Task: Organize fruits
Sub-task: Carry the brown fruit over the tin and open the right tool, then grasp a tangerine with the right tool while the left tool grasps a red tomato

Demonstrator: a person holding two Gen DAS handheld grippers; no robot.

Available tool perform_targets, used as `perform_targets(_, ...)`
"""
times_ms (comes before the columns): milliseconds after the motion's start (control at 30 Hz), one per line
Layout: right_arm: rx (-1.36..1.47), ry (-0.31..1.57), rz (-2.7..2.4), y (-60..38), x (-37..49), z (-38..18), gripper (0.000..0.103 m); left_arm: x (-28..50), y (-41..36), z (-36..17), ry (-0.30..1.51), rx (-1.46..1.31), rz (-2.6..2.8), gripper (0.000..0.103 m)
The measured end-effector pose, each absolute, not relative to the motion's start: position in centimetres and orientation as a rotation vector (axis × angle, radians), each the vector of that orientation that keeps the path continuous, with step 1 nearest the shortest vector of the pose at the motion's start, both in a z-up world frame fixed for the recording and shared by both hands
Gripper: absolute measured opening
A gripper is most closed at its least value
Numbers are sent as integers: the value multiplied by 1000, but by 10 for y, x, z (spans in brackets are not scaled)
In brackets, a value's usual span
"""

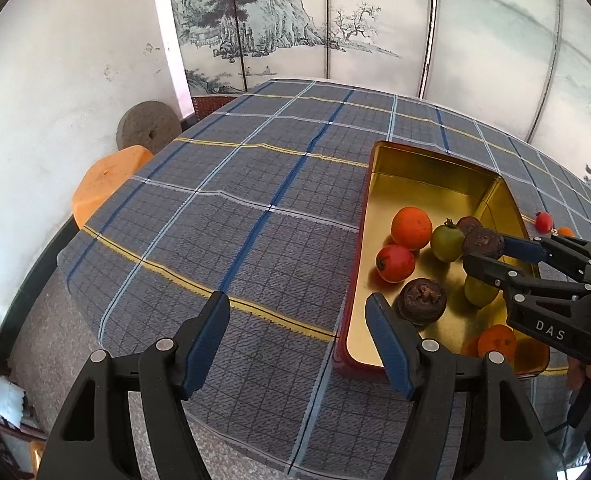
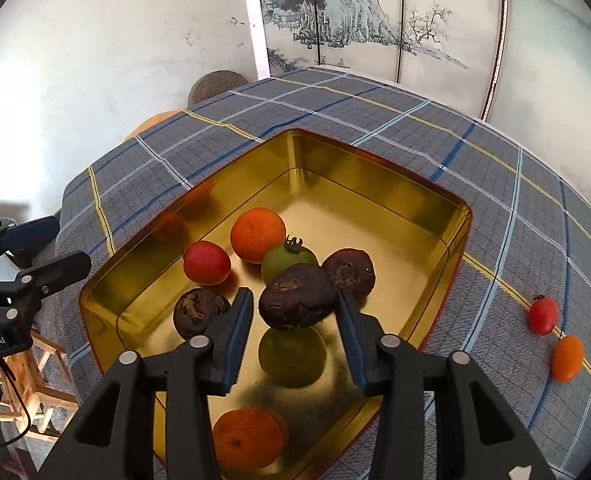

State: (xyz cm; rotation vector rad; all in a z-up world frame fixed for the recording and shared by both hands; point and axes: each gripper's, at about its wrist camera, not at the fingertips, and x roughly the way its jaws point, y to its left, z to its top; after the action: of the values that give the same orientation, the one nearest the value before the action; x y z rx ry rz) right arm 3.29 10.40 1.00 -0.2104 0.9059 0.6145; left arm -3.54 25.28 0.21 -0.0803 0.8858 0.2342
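Note:
A gold tin tray holds several fruits: an orange, a red fruit, green tomatoes and dark wrinkled fruits. My right gripper hangs over the tray with a dark wrinkled fruit between its fingers; the left finger stands apart from it, so the jaws look open. In the left wrist view this gripper is at that fruit above the tray. My left gripper is open and empty over the cloth, left of the tray.
A small red tomato and a small orange fruit lie on the plaid tablecloth right of the tray. An orange stool and a millstone stand beyond the table's left edge. A painted screen is behind.

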Motion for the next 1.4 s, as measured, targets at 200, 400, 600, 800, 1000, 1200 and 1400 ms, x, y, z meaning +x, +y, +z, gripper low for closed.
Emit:
perform_targets(200,-195,885,619,100,29,17,47,-34,248,3,882,-80,228,71)
perform_targets(400,-140,832,608,79,21,40,51,-32,237,8,872,-71,207,71)
perform_targets(600,-116,778,507,23,13,55,54,-27,220,15,861,-71,159,71)
perform_targets(800,-81,859,313,-60,24,30,54,-13,188,16,866,-52,84,71)
perform_targets(1000,-36,906,205,-110,42,4,54,8,152,16,880,-16,21,71)
perform_targets(1200,-54,903,207,-108,69,-9,54,32,119,15,895,6,-32,71)
perform_targets(1400,-91,926,221,-103,89,-21,41,55,94,20,893,8,-62,71)
